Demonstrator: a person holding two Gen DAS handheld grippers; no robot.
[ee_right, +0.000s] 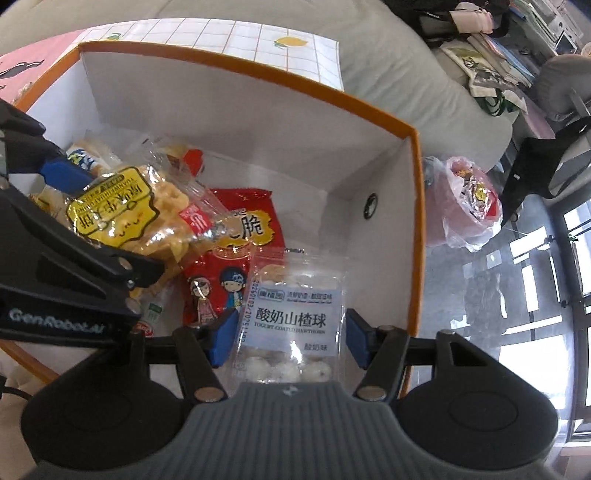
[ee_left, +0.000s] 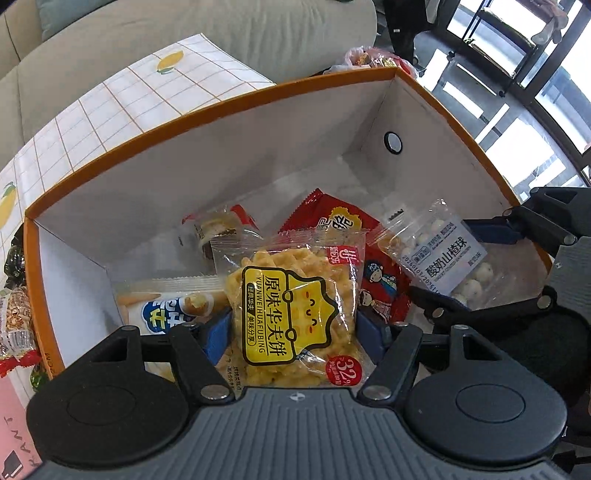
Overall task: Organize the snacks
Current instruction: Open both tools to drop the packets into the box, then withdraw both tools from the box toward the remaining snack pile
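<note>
An orange-rimmed box (ee_left: 221, 107) (ee_right: 369, 110) with white walls lies below both grippers. My left gripper (ee_left: 291, 332) (ee_right: 107, 218) is shut on a clear packet of yellow waffle biscuits (ee_left: 291, 295) (ee_right: 122, 210), its blue pads against the packet's sides, above the box's left part. My right gripper (ee_right: 291, 332) (ee_left: 454, 262) is shut on a clear packet of white yogurt hawthorn balls (ee_right: 291, 314) (ee_left: 443, 254), over the box's right part. On the box floor lie a red cartoon packet (ee_left: 384, 295) (ee_right: 236, 236), a blue-and-white packet (ee_left: 162, 310) and a small cake packet (ee_left: 221, 229).
The box stands on a white grid tablecloth with lemons (ee_left: 147, 85), with a beige sofa (ee_left: 221, 22) behind. Loose wrapped snacks (ee_left: 14, 325) lie outside the box's left wall. A plastic bag of snacks (ee_right: 469, 206) sits beyond the right wall. The box's far right corner is bare.
</note>
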